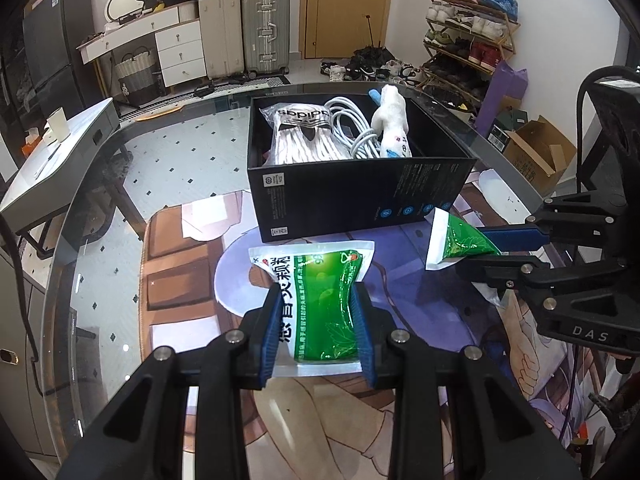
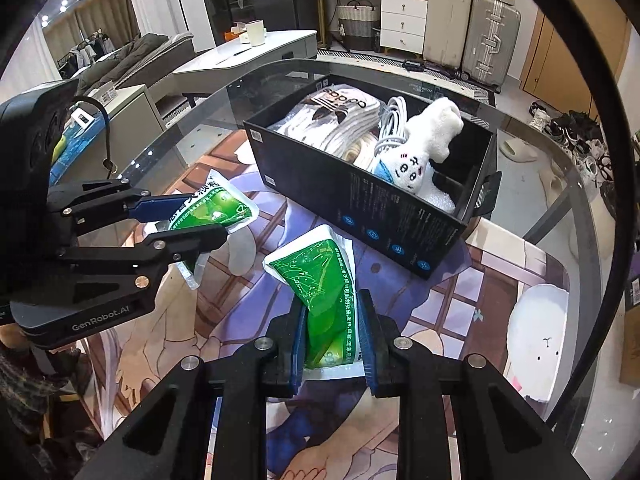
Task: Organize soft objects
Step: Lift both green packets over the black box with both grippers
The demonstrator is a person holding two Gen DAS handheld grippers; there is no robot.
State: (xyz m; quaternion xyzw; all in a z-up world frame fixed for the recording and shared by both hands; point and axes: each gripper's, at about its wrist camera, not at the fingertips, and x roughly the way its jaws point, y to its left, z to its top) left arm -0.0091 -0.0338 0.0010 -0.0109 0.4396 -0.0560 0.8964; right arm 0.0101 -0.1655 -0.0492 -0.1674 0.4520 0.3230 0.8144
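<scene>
Green-and-white soft plastic pouches, one pinched in each gripper.
Left gripper squeezes its green-and-white pouch; right gripper clamps the second green-and-white pouch; open black cardboard box at twelve o'clock.

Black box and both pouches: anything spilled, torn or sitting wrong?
No spill or tear shows. Both green pouches buckle where the jaws pinch them. In the black box, the white plush toy lies tilted over the coiled cable.

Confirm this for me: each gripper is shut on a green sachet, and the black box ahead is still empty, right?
Not quite. The black box is not empty: the left wrist view shows a sock pack, a white cable and a plush toy inside. The rest holds: left gripper and right gripper each clamp a green sachet.
</scene>
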